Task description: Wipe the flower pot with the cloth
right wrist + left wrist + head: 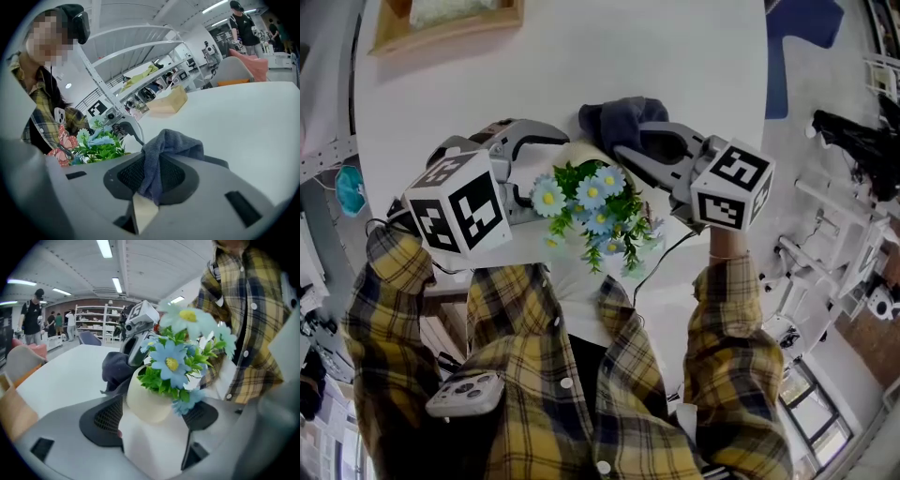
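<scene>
While left gripper point(153, 414) grasps flower pot point(143, 399) tipped toward person point(546, 384), right gripper point(152, 182) clenches cloth point(174, 143)

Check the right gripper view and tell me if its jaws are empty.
No, the right gripper is shut on the grey-blue cloth.

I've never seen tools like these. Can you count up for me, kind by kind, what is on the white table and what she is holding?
Flower pot: 1
Cloth: 1
Wooden box: 1
Grippers: 2, the left gripper with its fingers closed on the flower pot, the right gripper pinching the cloth
Total: 5
</scene>
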Motion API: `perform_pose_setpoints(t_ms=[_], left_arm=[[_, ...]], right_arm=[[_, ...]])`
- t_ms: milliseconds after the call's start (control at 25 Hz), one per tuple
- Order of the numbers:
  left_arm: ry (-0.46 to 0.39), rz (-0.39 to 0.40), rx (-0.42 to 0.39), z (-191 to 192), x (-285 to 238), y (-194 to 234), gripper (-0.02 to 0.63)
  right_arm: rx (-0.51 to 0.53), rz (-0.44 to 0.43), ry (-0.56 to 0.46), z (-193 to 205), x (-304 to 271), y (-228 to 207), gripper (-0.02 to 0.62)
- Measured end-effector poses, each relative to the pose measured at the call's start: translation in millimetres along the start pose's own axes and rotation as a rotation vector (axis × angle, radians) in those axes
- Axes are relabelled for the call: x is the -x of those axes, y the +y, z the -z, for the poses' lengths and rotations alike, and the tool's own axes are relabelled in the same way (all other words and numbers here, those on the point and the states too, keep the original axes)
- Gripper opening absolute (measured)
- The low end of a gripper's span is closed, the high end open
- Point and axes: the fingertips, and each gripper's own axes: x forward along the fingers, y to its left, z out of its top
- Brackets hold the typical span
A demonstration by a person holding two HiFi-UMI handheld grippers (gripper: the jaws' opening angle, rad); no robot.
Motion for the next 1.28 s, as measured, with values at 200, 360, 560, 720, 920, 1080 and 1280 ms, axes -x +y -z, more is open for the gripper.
perform_pose_setpoints(t_ms=[200,360,560,720,920,1080,1280], left_arm=[[-0.092,-0.14,0.176,19.4,25.9,3.0,0.367],[-0.12,-0.198,0.284,27.9,20.7,-13.4,0.367],[-0.187,-0.239,0.419,21.2,9.1,-34.8,0.367],[-0.233,-0.269,0.532,15.5,-3.7,-48.4,0.367],[-0.391,-0.328,0.838,12.0,-8.5,-45.0,0.367],[-0.445,-0.382,0.993,10.3,-13.5,-45.2,0.367],[-0.454,-0.435,0.991,12.6,-17.6,-44.5,0.368]], right_arm=[[-0.011,0.022,-0.006,5.7,-9.2,1.8,0.061],[-0.011,0.029,-0.007,12.0,-2.2,0.9,0.061],[-0.002,0.034,0.012,19.0,11.1,4.5,0.061],[0.002,0.035,0.03,26.3,16.4,6.7,0.061],[-0.008,0.042,0.033,35.4,17.7,7.5,0.061],[-0.02,0.051,0.02,38.6,22.2,12.7,0.061],[-0.026,0.052,0.007,40.8,17.6,12.0,0.061]])
